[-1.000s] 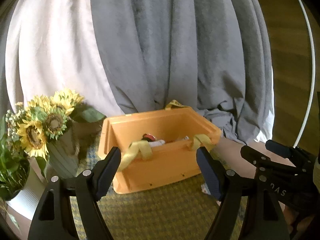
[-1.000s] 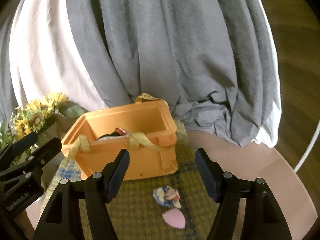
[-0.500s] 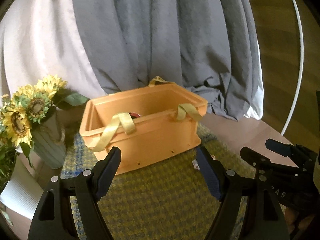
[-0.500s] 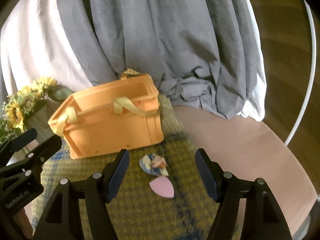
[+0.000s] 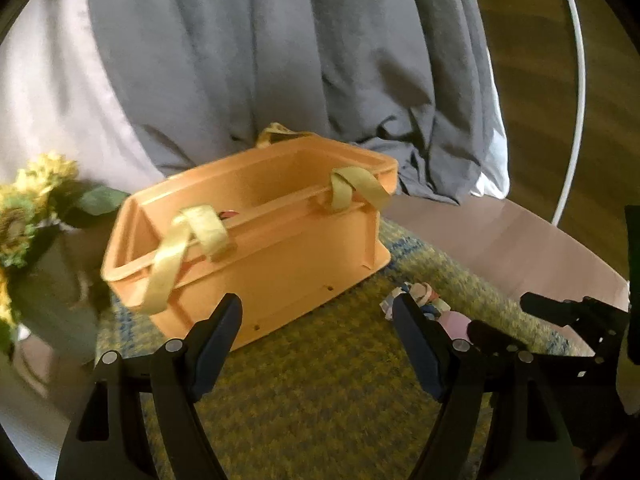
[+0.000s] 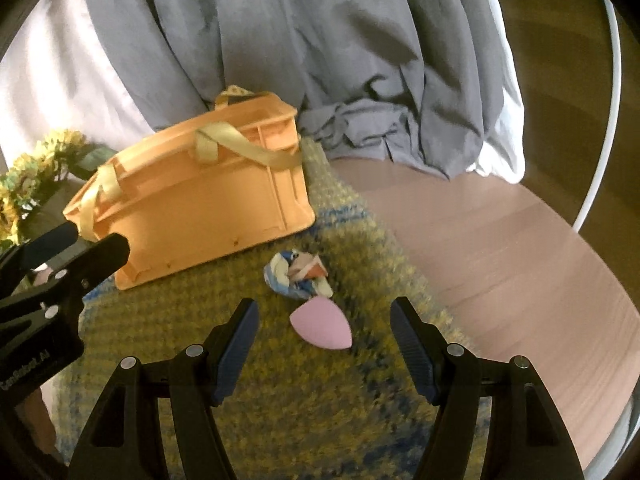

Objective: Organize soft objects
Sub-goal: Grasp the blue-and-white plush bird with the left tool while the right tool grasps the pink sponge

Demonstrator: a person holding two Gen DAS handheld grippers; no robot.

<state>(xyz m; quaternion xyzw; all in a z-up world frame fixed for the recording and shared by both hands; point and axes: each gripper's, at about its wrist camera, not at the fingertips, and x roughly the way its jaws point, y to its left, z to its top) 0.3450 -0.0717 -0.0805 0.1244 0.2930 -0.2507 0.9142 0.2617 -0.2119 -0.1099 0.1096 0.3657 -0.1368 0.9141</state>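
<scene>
An orange plastic crate (image 5: 272,248) (image 6: 200,208) with yellow strap handles stands on a yellow-blue woven mat (image 6: 304,400). A red and white item (image 5: 228,213) barely shows inside it. In front of the crate lie a crumpled blue-white cloth bundle (image 6: 298,276) and a pink teardrop sponge (image 6: 322,328). My right gripper (image 6: 324,344) is open, with the sponge just ahead between its fingers. My left gripper (image 5: 318,340) is open and empty, in front of the crate. The cloth bundle (image 5: 416,294) and sponge (image 5: 454,324) show behind its right finger.
Sunflowers in a grey vase (image 5: 36,240) (image 6: 32,176) stand left of the crate. Grey and white draped fabric (image 6: 320,60) hangs behind. The round pinkish table (image 6: 500,248) extends right past the mat. A white hoop (image 6: 600,120) curves at the right.
Both grippers have pulled back and tilted down. The crate has slid up and away in both views, and the cloth bundle and sponge have come nearer the right gripper's fingers.
</scene>
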